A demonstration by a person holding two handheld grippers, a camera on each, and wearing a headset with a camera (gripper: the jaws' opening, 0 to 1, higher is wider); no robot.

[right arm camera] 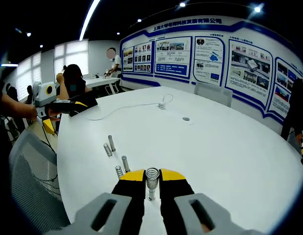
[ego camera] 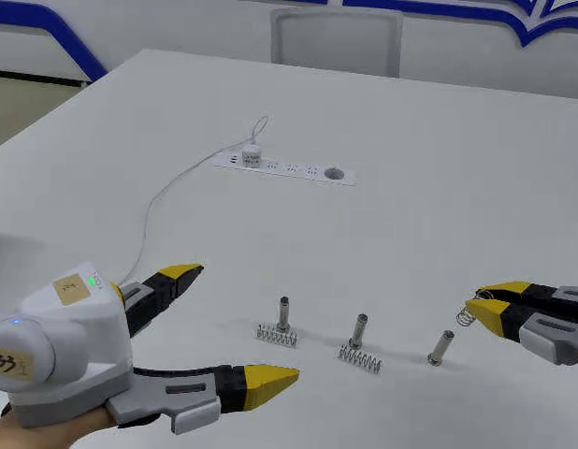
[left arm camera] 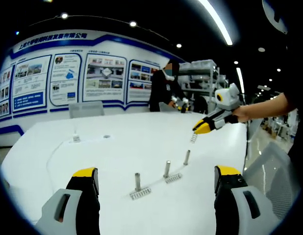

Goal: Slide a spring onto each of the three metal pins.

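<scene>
Head view: right gripper point(ego camera: 472, 308) pinches a small coiled metal spring point(ego camera: 465, 318) near the rightmost steel pin point(ego camera: 441, 346); left gripper point(ego camera: 249, 324) gapes wide, empty

I have bare table point(ego camera: 439, 187) all round the three pins point(ego camera: 358, 329) by the near edge. Two loose springs point(ego camera: 360, 359) lie just beside the left and middle pins, on their near side. Mid-table toward the far edge, a power strip point(ego camera: 284, 168) and its cable point(ego camera: 158, 201), trailing toward the near left corner, block a low pass. A chair point(ego camera: 336, 39) stands beyond the far edge.
</scene>
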